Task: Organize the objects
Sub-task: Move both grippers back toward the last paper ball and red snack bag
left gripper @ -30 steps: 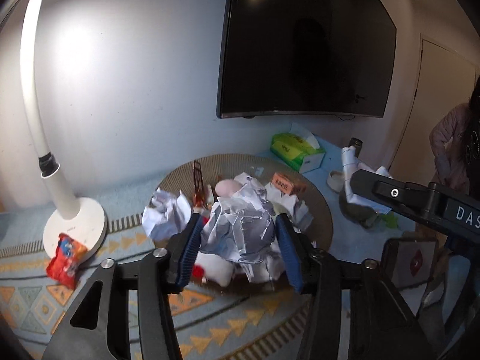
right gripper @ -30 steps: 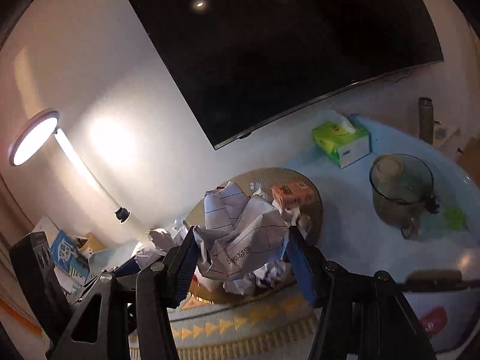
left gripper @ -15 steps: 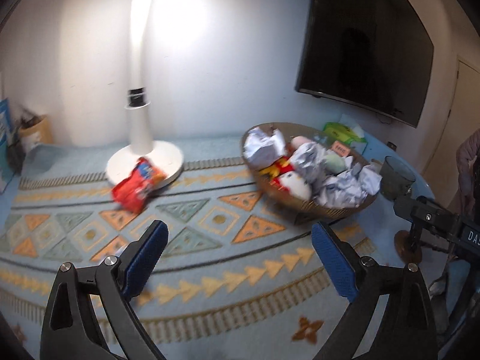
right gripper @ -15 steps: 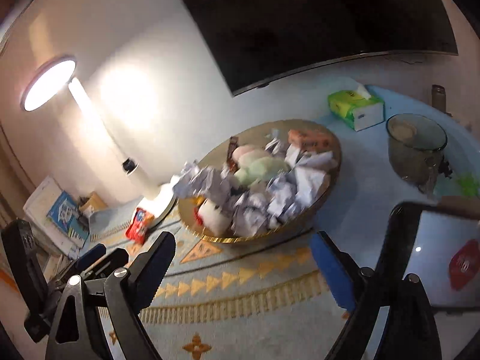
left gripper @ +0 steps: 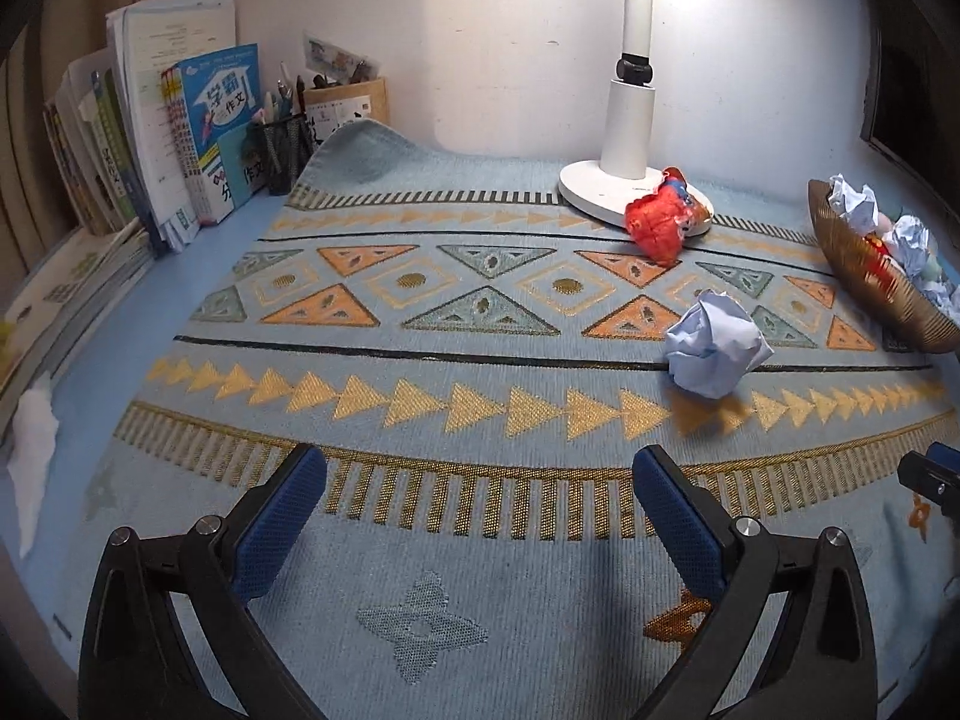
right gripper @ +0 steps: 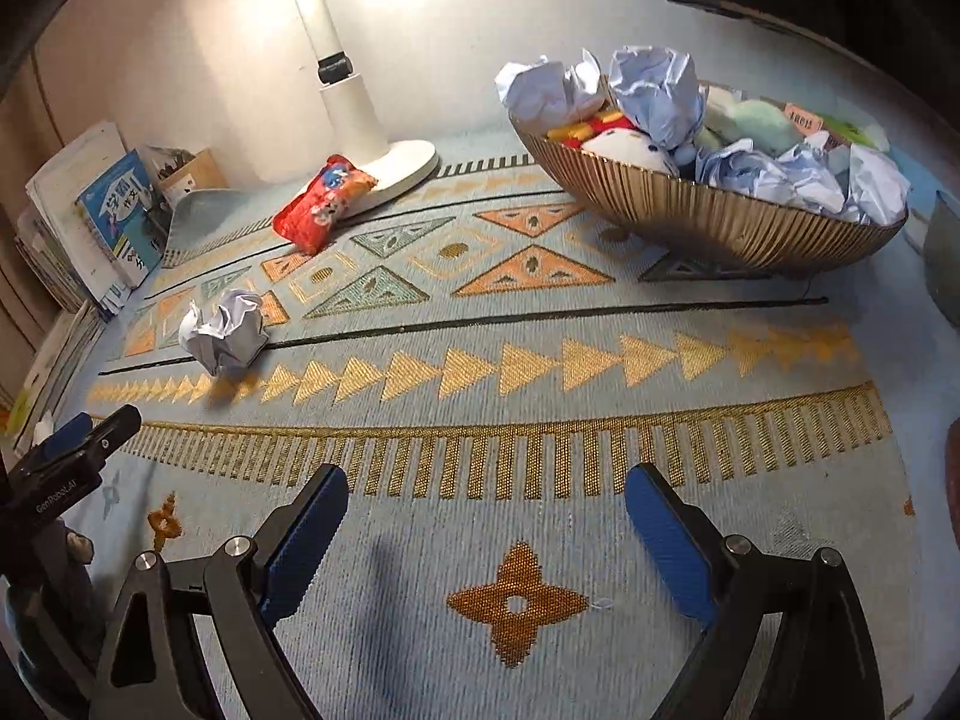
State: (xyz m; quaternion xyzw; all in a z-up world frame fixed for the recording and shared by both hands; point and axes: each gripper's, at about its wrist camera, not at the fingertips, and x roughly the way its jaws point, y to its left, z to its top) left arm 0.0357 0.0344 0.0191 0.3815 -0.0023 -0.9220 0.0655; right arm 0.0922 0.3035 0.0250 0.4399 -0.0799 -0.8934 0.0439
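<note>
A crumpled white paper ball (left gripper: 714, 348) lies on the patterned mat, also in the right wrist view (right gripper: 225, 330). A red snack packet (left gripper: 660, 219) leans on the lamp base (left gripper: 606, 192); it also shows in the right wrist view (right gripper: 324, 201). A ribbed golden bowl (right gripper: 690, 210) holds several paper balls and plush toys; its rim shows at the right edge of the left wrist view (left gripper: 870, 276). My left gripper (left gripper: 480, 516) is open and empty, low over the mat. My right gripper (right gripper: 486, 528) is open and empty, near the mat's front.
Books (left gripper: 180, 132) and a pen holder (left gripper: 282, 150) stand at the back left. A white tissue (left gripper: 33, 450) lies at the left edge. The white lamp post (right gripper: 336, 60) rises at the back. The left gripper's tip shows in the right wrist view (right gripper: 78, 444).
Both grippers let go of crumpled paper over the bowl, opened, and pulled back and down over the mat. One paper ball now lies on the mat.
</note>
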